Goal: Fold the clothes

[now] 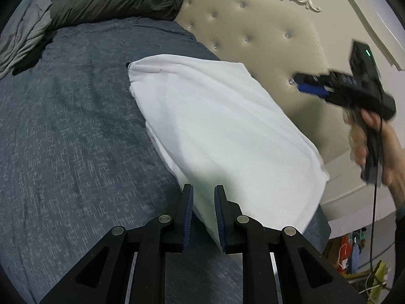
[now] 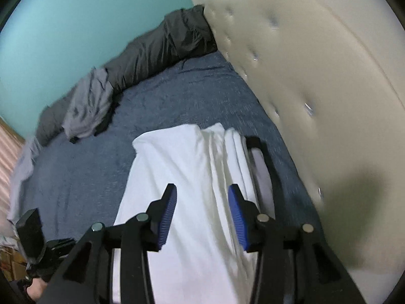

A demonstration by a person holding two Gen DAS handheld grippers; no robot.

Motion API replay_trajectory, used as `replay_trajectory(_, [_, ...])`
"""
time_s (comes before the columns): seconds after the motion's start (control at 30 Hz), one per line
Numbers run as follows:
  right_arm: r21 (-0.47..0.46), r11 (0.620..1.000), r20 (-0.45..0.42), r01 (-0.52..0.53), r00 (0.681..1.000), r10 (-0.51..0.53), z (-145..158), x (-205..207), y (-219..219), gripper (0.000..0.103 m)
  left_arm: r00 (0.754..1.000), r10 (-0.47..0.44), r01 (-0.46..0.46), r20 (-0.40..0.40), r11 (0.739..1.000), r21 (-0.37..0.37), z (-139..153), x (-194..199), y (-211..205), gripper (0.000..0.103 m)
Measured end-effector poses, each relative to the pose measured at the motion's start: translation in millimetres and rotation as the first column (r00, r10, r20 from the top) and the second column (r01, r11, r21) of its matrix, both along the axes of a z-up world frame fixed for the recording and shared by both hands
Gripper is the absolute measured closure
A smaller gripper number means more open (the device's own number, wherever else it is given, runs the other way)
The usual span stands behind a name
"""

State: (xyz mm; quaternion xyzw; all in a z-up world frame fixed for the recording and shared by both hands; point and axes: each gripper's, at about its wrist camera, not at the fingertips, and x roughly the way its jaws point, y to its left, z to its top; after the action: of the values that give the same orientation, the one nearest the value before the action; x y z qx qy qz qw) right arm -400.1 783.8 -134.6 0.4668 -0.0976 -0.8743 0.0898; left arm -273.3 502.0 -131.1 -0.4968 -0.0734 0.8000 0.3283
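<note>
White folded cloth [image 1: 222,131] runs lengthwise from lower centre to upper left; left hand-held gripper [image 1: 203,217] pinches its near edge, right hand-held gripper [image 2: 202,217] gapes empty.

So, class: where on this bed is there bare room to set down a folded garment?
Free: the blue bedspread between the white cloth and the grey clothes. Crowded: the far edge with the dark bedding, and the headboard side.

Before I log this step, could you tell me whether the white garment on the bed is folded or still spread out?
Folded. The white garment lies as a compact rectangle on the bed, with stacked layers showing along its edge.
</note>
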Motion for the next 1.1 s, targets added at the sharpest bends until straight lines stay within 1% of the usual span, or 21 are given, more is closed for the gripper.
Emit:
replay_trajectory(0.07, [0.011, 1.000, 0.013, -0.018, 1.000, 0.018, -3.2, -22.8, -12.1, 0.061, 1.000, -0.001, 0.001, 0.000, 1.000, 0.003, -4.6, -5.2, -2.2, 0.084])
replay_trajectory(0.13, [0.001, 0.999, 0.018, -0.033, 0.999, 0.033, -6.7, -42.2, -19.6, 0.061, 1.000, -0.006, 0.006, 0.000, 1.000, 0.011, -10.9, -9.4, -3.2, 0.083])
replay_trajectory(0.2, [0.024, 0.999, 0.029, -0.028, 0.999, 0.028, -11.7, -60.5, -26.7, 0.061, 1.000, -0.019, 0.019, -0.005, 1.000, 0.013, -16.8, -12.1, -1.7, 0.080])
replay_trajectory(0.4, [0.097, 0.995, 0.098, -0.036, 0.995, 0.026, -34.3, -97.4, -43.3, 0.060, 0.998, -0.065, 0.066, -0.027, 0.997, 0.027, -30.4, -16.1, 2.4, 0.080])
replay_trajectory(0.5, [0.136, 0.990, 0.116, -0.035, 0.993, 0.019, -43.2, -109.2, -45.2, 0.061, 0.998, -0.067, 0.067, -0.019, 0.997, 0.043, -35.9, -18.5, 1.1, 0.080])
replay_trajectory(0.53, [0.132, 0.991, 0.120, -0.037, 0.993, 0.021, -45.9, -111.4, -45.8, 0.063, 0.998, -0.068, 0.068, -0.018, 0.997, 0.043, -37.5, -18.8, 0.6, 0.080])
replay_trajectory(0.57, [0.132, 0.990, 0.125, -0.041, 0.992, 0.024, -48.8, -114.0, -47.3, 0.074, 0.997, -0.069, 0.069, -0.018, 0.997, 0.044, -39.0, -19.0, 0.1, 0.080])
replay_trajectory(0.6, [0.137, 0.989, 0.131, -0.047, 0.991, 0.029, -51.3, -116.9, -49.6, 0.079, 0.997, -0.070, 0.070, -0.017, 0.997, 0.044, -40.5, -19.3, -0.4, 0.080])
replay_trajectory(0.63, [0.145, 0.988, 0.133, -0.046, 0.991, 0.027, -52.8, -118.8, -50.6, 0.091, 0.997, -0.071, 0.071, -0.016, 0.996, 0.045, -42.0, -19.6, -0.8, 0.080])
replay_trajectory(0.67, [0.155, 0.987, 0.131, -0.041, 0.991, 0.021, -53.6, -120.4, -50.8, 0.097, 0.997, -0.074, 0.075, -0.015, 0.996, 0.046, -42.9, -19.6, -0.3, 0.080])
replay_trajectory(0.73, [0.173, 0.985, 0.110, -0.011, 0.994, -0.008, -51.9, -122.6, -47.5, 0.098, 0.997, -0.081, 0.082, -0.012, 0.995, 0.050, -44.9, -19.5, 0.6, 0.080])
replay_trajectory(0.87, [0.224, 0.973, 0.098, 0.056, 0.992, -0.080, -53.4, -126.2, -35.7, 0.099, 0.995, -0.097, 0.097, -0.010, 0.994, 0.055, -48.1, -17.8, 3.1, 0.080])
replay_trajectory(0.97, [0.245, 0.964, 0.101, 0.103, 0.986, -0.131, -59.0, -129.9, -26.8, 0.099, 0.994, -0.108, 0.109, -0.016, 0.992, 0.059, -48.2, -13.4, 3.7, 0.079])
replay_trajectory(1.1, [0.247, 0.963, 0.123, 0.112, 0.982, -0.145, -72.4, -133.9, -22.4, 0.099, 0.994, -0.112, 0.113, -0.019, 0.991, 0.066, -45.8, -9.3, -2.3, 0.080])
